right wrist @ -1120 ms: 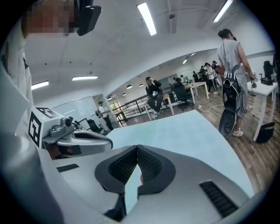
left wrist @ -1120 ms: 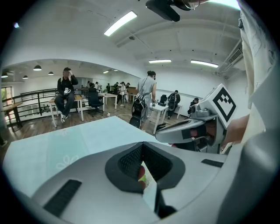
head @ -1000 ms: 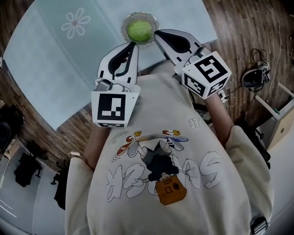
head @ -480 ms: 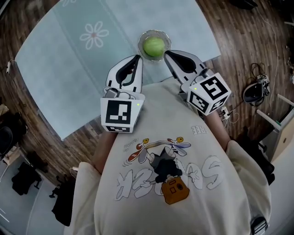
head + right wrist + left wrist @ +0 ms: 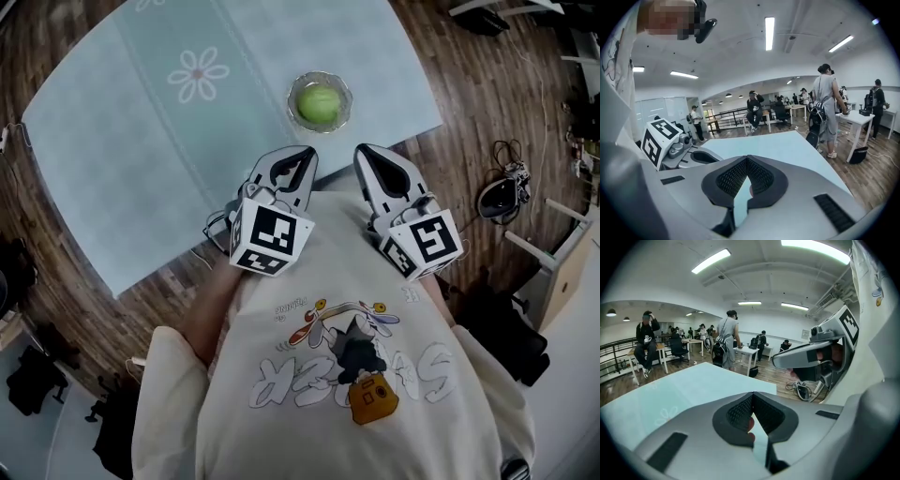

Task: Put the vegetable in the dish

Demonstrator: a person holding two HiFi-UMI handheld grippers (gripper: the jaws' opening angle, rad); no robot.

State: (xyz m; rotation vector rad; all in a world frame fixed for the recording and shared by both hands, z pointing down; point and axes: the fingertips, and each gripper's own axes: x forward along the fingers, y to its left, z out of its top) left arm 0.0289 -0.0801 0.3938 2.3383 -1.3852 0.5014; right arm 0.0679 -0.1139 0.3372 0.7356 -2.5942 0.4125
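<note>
The round green vegetable (image 5: 319,101) sits in the small clear glass dish (image 5: 293,112) on the pale blue desk (image 5: 122,141), so I judge the placing done. My left gripper (image 5: 307,152) and right gripper (image 5: 362,150) hover at the desk edge, fingers together (nothing between them); next calls only for rest.

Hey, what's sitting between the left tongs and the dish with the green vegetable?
Nothing. In the head view, only bare pale-blue tablecloth separates the left tongs from the dish holding the vegetable.
</note>
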